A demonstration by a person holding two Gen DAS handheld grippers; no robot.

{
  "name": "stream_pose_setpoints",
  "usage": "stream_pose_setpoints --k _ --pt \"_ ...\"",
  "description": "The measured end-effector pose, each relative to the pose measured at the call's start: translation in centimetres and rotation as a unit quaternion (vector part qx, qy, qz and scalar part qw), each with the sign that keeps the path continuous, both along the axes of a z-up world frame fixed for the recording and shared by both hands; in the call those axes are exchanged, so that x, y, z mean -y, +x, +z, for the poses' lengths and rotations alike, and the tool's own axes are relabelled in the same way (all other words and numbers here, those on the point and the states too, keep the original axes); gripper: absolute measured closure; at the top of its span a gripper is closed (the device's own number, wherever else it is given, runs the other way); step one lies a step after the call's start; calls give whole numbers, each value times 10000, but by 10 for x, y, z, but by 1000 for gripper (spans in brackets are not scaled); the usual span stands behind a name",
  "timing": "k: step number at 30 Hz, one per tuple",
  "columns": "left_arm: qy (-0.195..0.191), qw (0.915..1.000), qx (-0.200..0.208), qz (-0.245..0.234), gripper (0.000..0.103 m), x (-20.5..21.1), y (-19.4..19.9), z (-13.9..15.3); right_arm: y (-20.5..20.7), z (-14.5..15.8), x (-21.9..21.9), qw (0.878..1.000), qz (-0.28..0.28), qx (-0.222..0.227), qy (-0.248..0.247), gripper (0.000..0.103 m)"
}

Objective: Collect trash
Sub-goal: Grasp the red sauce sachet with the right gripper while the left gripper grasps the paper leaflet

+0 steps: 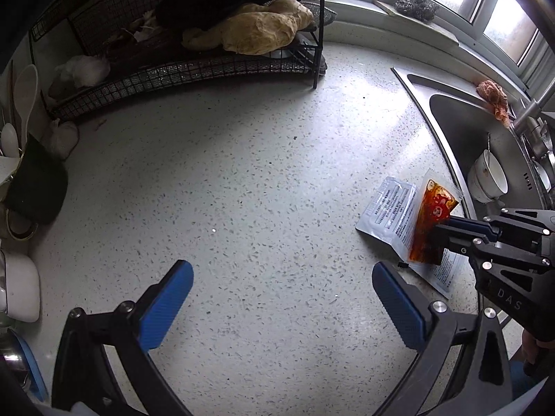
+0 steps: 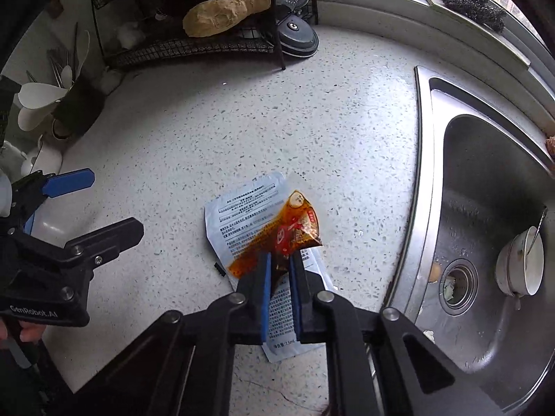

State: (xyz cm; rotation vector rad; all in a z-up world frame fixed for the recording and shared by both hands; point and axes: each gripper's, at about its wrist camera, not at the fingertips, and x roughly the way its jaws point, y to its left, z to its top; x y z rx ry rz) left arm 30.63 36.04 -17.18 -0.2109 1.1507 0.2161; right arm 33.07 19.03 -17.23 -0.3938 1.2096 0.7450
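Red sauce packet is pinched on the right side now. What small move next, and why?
Probably lift the right gripper straight up a little. Its pads are shut on the red sauce packet, which overlaps the silver sachet on the countertop; a short lift shows whether the packet comes away alone. The left gripper is open and empty.
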Motion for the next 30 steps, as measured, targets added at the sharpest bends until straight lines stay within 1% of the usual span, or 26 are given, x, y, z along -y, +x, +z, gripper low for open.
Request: stream_pose_setpoints --k 2,5,8,10,15,18,23,25,26,30 --pt "-11 9999 11 -123 0 3 2 3 -1 6 6 9999 -21 106 68 97" --pt "-48 9994 -6 -333 0 10 11 5 -1 12 11 9996 -113 251 90 97" --pt "-165 9976 -106 -671 0 20 26 1 0 18 22 9989 -280 377 90 97" --pt "-260 9954 -149 -907 0 28 34 -2 5 15 31 9981 -440 427 34 97" --pt "-275 9881 -207 -1496 0 52 57 -9 9 14 56 9952 -839 506 -21 97" --pt "-329 9836 -274 -1752 0 63 72 -15 14 11 68 9929 -1088 476 -66 97" --pt "-159 9792 -480 -1966 1 75 90 -28 16 11 82 9893 -1381 473 -51 97" --pt "-102 9785 -540 -1989 7 78 93 -31 16 12 84 9882 -1453 487 -39 97" --pt "-136 9780 -592 -1995 14 79 95 -33 17 13 85 9878 -1478 495 -29 97" --pt "-96 9778 -613 -2002 15 86 99 -34 18 14 88 9863 -1569 516 4 97"
